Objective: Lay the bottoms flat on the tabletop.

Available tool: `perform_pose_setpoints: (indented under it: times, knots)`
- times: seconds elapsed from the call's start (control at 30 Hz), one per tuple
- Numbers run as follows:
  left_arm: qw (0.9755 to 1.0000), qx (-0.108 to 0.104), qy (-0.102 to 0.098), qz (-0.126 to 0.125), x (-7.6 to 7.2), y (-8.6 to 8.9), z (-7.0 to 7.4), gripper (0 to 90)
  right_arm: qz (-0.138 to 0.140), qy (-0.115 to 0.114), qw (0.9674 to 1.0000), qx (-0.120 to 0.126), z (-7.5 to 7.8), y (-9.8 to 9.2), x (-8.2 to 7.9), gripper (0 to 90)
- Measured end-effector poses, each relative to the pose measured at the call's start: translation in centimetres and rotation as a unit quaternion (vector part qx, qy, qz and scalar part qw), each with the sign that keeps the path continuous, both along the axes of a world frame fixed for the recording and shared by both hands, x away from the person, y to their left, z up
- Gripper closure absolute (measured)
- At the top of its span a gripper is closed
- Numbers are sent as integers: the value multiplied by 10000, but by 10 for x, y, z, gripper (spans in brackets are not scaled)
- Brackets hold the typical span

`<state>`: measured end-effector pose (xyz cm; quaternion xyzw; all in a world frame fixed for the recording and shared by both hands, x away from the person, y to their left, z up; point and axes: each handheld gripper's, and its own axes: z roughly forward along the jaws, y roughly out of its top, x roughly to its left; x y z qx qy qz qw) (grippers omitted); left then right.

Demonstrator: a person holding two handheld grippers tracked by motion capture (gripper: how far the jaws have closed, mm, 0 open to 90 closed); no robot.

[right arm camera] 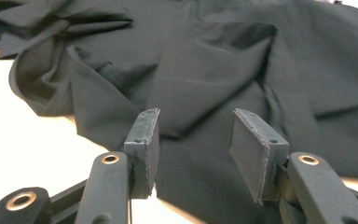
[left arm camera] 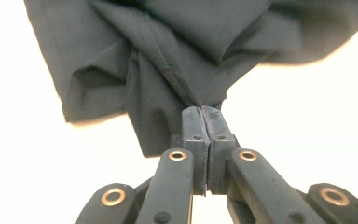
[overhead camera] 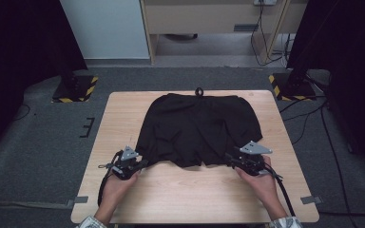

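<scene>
Between L gripper (left arm camera: pixel 203 112) fingers, clamped tight, sits black garment (overhead camera: pixel 199 128) hem; R gripper (right arm camera: pixel 196 154) gapes over cloth, ungripped. Soft, light, floppy: pinch 2 hem corners.

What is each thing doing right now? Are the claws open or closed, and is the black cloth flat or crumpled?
Left claw: shut, pinching a bunched fold at the near edge of the black cloth.
Right claw: open, jaws apart over the cloth's edge, not pressing it.
Black cloth: spread on the table, wrinkled, near corners bunched.
Table: bare wood in front of the cloth.
</scene>
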<state>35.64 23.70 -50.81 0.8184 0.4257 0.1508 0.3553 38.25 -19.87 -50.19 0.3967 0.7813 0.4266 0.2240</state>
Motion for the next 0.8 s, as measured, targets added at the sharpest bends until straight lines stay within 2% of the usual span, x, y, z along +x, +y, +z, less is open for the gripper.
perform_pose_setpoints:
  times: [0.03, 0.07, 0.1, 0.13, 0.17, 0.2, 0.23, 0.27, 0.3, 0.33, 0.37, 0.5, 0.53, 0.57, 0.6, 0.67, 0.7, 0.73, 0.77, 0.8]
  knots:
    - [10000, 0, 0, 0, 0, 0, 0, 830, 0, 0, 10000, 0, 0, 0, 0, 522]
    - [9998, -53, -122, 117, -5, 3, 0, 756, 165, -4, 9999, 2, 0, 9, 3, 522]
    - [9998, -53, -122, 117, -5, 3, 0, 675, 251, -15, 9997, 4, 0, 14, 5, 522]
    - [9993, -47, -292, 211, -7, 4, 1, 675, 251, -15, 9997, 4, 0, 14, 5, 522]
    - [9988, -65, -414, 263, -8, 4, 2, 599, 338, -10, 9994, 5, 1, 20, 5, 524]
    - [9976, -80, -625, 302, -9, 3, 4, 530, 511, 9, 9987, 34, 1, 32, 7, 533]
    - [9976, -80, -625, 302, -9, 3, 4, 475, 511, 9, 9987, 34, 1, 32, 7, 533]
    - [9959, -95, -829, 354, -7, 1, 7, 427, 708, 48, 9975, 43, 1, 44, 8, 537]
    - [9959, -95, -829, 354, -7, 1, 7, 416, 708, 48, 9975, 43, 1, 44, 8, 537]
    - [9944, 40, -1008, 317, -3, -2, 8, 403, 880, 109, 9960, 105, 2, 57, 9, 540]
    - [9944, 40, -1008, 317, -3, -2, 8, 392, 880, 109, 9960, 105, 2, 57, 9, 540]
    - [9944, -28, -1001, 344, 8, -6, 6, 396, 1261, 254, 9915, 169, 4, 90, 10, 522]
    - [9955, 30, -903, 287, 12, -7, 1, 406, 1322, 281, 9907, 159, 5, 95, 10, 514]
    - [9955, 30, -903, 287, 12, -7, 1, 412, 1322, 281, 9907, 159, 5, 95, 10, 514]
    - [9962, 49, -839, 241, 14, -8, -1, 412, 1399, 298, 9896, 144, 5, 103, 11, 503]
    - [9972, 67, -739, 104, 16, -10, -1, 491, 1548, 417, 9870, 100, 4, 124, 15, 469]
    - [9972, 67, -739, 104, 16, -10, -1, 532, 1548, 417, 9870, 100, 4, 124, 15, 469]
    - [9975, 46, -699, 56, 16, -10, 0, 532, 1554, 450, 9868, 53, 3, 131, 16, 467]
    - [9976, 38, -688, 48, 16, -11, 0, 575, 1567, 479, 9865, 34, 1, 137, 17, 473]
    - [9983, -43, -583, -23, 15, -10, 1, 644, 1605, 531, 9856, -13, -1, 148, 21, 524]
